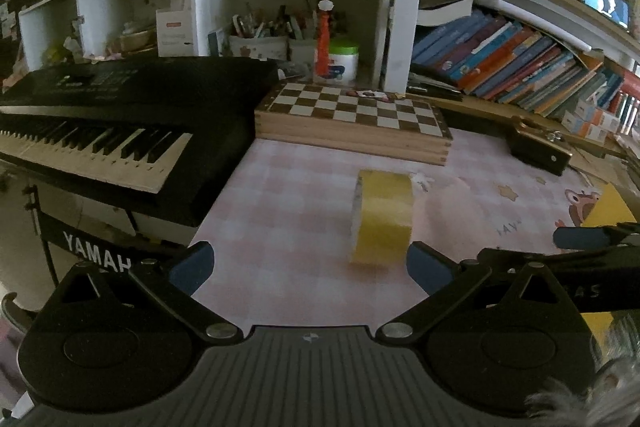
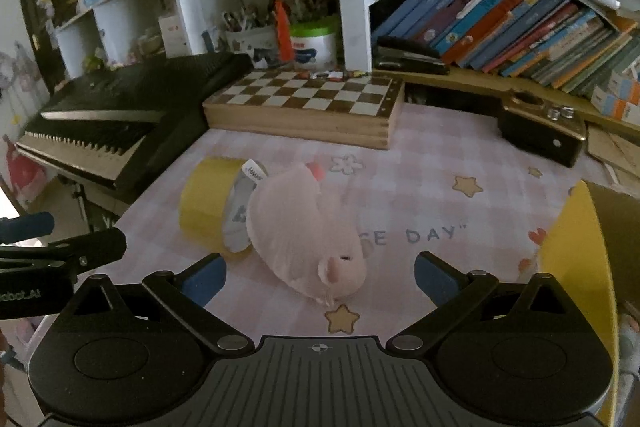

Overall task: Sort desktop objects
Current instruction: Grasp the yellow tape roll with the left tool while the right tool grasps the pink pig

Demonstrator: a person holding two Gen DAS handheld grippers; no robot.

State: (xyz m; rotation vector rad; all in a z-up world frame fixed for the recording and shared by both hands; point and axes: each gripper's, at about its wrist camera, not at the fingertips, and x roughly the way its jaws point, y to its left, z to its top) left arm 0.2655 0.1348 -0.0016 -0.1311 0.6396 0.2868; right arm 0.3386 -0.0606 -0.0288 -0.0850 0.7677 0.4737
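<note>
**Tape roll and soft toy lying between spread tongs**

Left tongs (image 1: 308, 267): both blue-padded fingers are seen spread wide, nothing held. A yellow tape roll (image 1: 382, 217) is stood on its edge on the pink checked surface (image 1: 288, 195), just ahead of the right-hand finger, not touched.

Right tongs (image 2: 320, 279): fingers likewise spread wide and empty. A pink soft toy (image 2: 308, 231) is laid on the surface between and just beyond the fingers; the tape roll (image 2: 208, 201) is found touching its left side, toward the surface's left edge.

A chessboard box (image 2: 304, 111) is set along the far edge, beside a black keyboard (image 1: 120, 123) off the left edge. A yellow box (image 2: 580, 255) is noted at the right edge.
</note>
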